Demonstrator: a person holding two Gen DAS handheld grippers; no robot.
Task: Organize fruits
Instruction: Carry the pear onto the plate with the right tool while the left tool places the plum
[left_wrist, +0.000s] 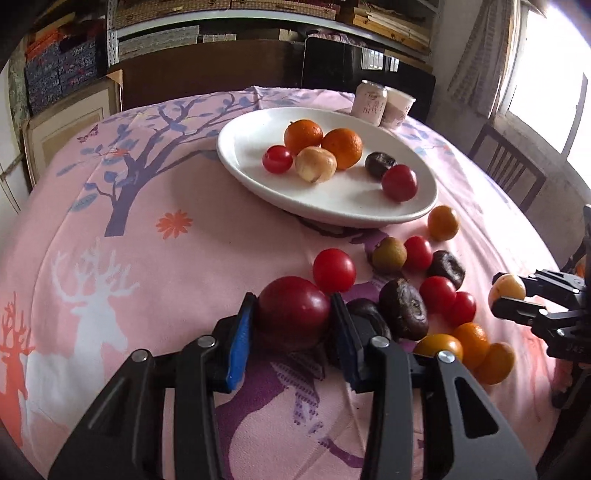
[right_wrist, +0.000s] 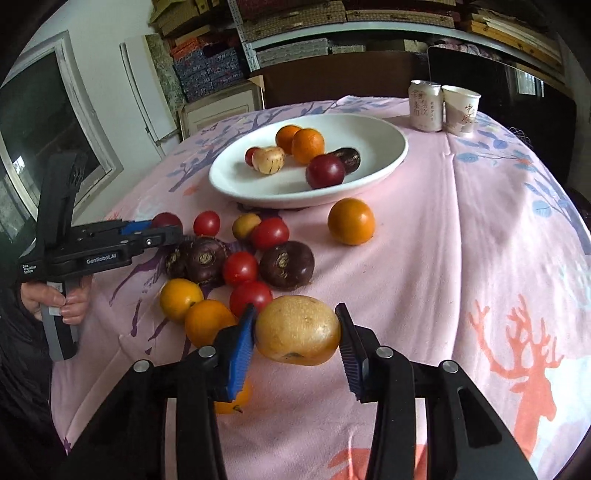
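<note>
My left gripper (left_wrist: 293, 314) is shut on a dark red plum (left_wrist: 293, 308), low over the pink cloth near the fruit pile. My right gripper (right_wrist: 297, 334) is shut on a tan round fruit (right_wrist: 297, 334); it also shows in the left wrist view (left_wrist: 508, 291), at the right. A white oval plate (left_wrist: 258, 184) holds two oranges (left_wrist: 341, 147), a tan fruit, two red fruits and a dark one. Loose red tomatoes (right_wrist: 240, 267), dark purple fruits (right_wrist: 286, 264) and oranges (right_wrist: 351, 220) lie on the cloth in front of the plate (right_wrist: 388, 155).
A drink can (right_wrist: 424, 105) and a paper cup (right_wrist: 460, 110) stand behind the plate at the table's far edge. A wooden chair (left_wrist: 508, 170) stands by the table at the right. Shelves and boxes line the back wall.
</note>
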